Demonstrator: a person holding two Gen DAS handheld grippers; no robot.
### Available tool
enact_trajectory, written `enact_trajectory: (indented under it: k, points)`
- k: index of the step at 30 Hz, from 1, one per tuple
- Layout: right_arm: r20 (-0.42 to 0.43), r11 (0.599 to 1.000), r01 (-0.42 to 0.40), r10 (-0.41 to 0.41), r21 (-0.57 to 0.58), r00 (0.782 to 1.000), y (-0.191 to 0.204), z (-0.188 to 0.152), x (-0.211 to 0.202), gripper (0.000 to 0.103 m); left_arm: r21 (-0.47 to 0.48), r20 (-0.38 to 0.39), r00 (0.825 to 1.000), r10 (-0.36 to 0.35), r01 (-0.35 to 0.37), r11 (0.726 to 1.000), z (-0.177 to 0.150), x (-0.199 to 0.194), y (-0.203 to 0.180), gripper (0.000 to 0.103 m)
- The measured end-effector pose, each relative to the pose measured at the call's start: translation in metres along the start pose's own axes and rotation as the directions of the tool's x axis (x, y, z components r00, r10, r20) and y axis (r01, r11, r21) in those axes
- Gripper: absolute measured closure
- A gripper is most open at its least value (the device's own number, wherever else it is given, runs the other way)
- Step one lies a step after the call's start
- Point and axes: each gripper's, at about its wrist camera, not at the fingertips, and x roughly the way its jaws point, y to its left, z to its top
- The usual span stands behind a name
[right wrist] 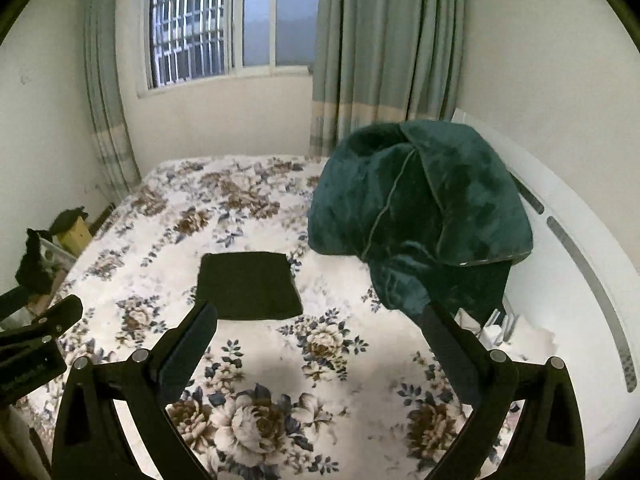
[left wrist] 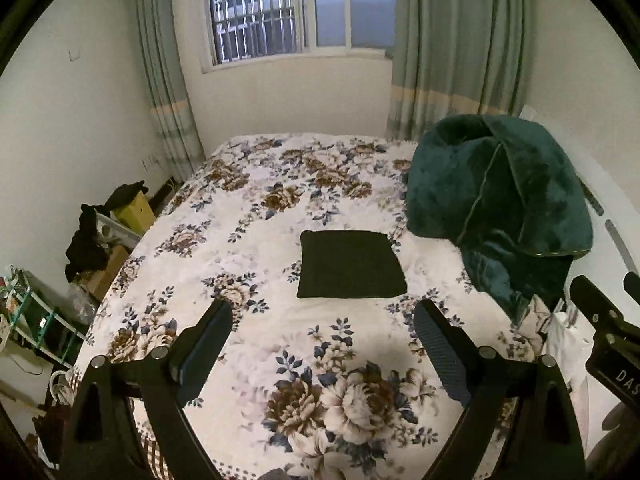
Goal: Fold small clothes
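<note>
A small dark garment (left wrist: 350,265) lies folded into a flat rectangle on the floral bedspread (left wrist: 256,216), near the middle of the bed. In the right wrist view the same dark garment (right wrist: 250,285) sits just beyond the left finger. My left gripper (left wrist: 322,316) hangs high above the near part of the bed, open, with nothing between its fingers. My right gripper (right wrist: 320,318) is likewise raised and open, holding nothing. Part of the right gripper shows at the right edge of the left wrist view, and part of the left gripper (right wrist: 36,340) at the left edge of the right wrist view.
A bulky dark green blanket (left wrist: 496,208) is heaped on the right side of the bed against the white headboard (right wrist: 580,264). Boxes and dark clothes (left wrist: 90,240) crowd the floor left of the bed. A window with curtains (left wrist: 452,48) is behind.
</note>
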Motion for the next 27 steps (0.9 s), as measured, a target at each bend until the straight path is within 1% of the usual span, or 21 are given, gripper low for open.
enact_trajectory:
  k: [5,10,17,22,24,26,27]
  points:
    - [0.035,1.0,-0.025,0.026,-0.004,0.999,-0.008,-0.009,-0.061,0.0,0.004,0.049,0.999,0.006,-0.007,1.0,-0.01,-0.037,-0.006,0.01]
    - [0.061,0.999,-0.047,0.048,-0.005,0.997,-0.013,-0.018,-0.1,0.0,-0.006,0.078,0.997,-0.007,0.007,1.0,-0.017,-0.065,-0.008,0.01]
    - [0.099,0.999,-0.055,0.054,0.002,0.994,-0.023,-0.024,-0.132,0.0,-0.001,0.112,0.994,-0.01,0.01,1.0,-0.027,-0.087,-0.012,0.01]
    - [0.116,0.998,-0.057,0.056,0.007,0.992,-0.026,-0.025,-0.144,0.0,-0.004,0.121,0.993,0.001,-0.001,1.0,-0.031,-0.093,-0.011,0.01]
    - [0.117,0.999,-0.054,0.054,0.0,0.992,-0.026,-0.026,-0.147,0.0,-0.009,0.12,0.993,-0.009,0.01,1.0,-0.032,-0.097,-0.011,0.01]
    - [0.116,0.998,-0.055,0.055,-0.005,0.992,-0.026,-0.025,-0.147,0.0,-0.013,0.116,0.993,-0.017,0.019,1.0,-0.031,-0.097,-0.01,0.001]
    - [0.117,0.998,-0.055,0.056,-0.008,0.992,-0.026,-0.024,-0.147,0.0,-0.014,0.117,0.993,-0.016,0.017,1.0,-0.031,-0.096,-0.01,0.0]
